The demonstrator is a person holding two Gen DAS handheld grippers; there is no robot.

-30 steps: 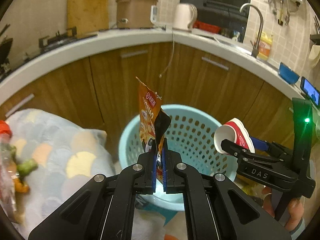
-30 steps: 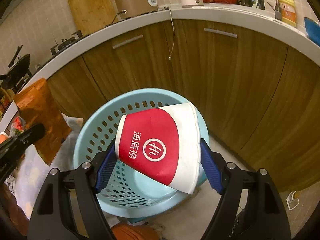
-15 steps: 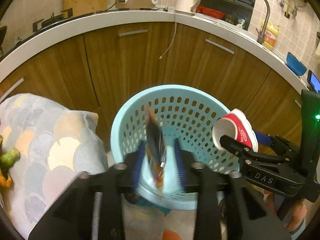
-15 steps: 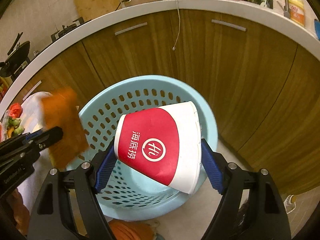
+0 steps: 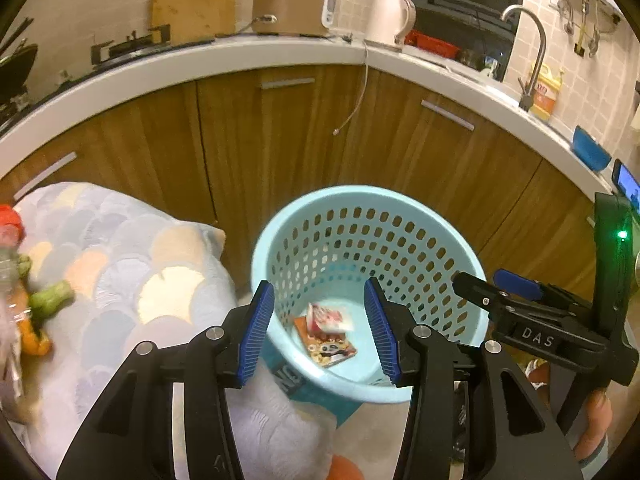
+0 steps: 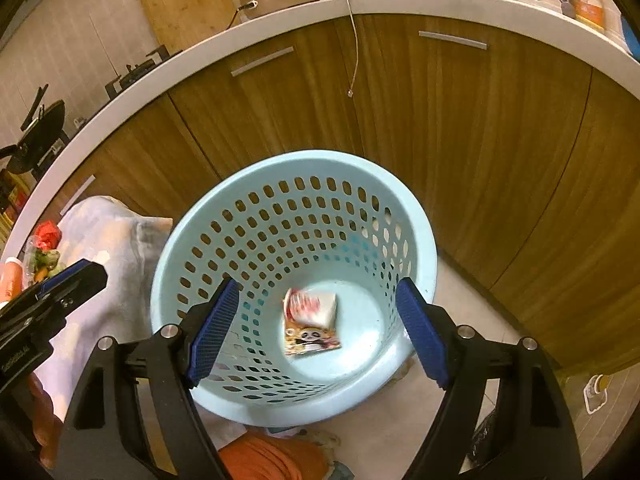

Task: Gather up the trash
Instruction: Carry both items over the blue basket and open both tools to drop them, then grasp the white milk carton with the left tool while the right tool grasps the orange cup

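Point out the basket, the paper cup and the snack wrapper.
basket (image 6: 224,196): right wrist view, on the far-left rim.
paper cup (image 6: 316,305): right wrist view, on its side wall.
snack wrapper (image 6: 314,339): right wrist view, on the printed panda face.

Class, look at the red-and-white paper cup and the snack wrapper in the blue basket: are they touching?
Touching. The right wrist view shows the paper cup lying on the upper end of the snack wrapper on the basket floor, no gap between.

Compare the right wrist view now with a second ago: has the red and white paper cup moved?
Yes. The paper cup has dropped from between the right gripper's pads to the bottom of the blue basket.
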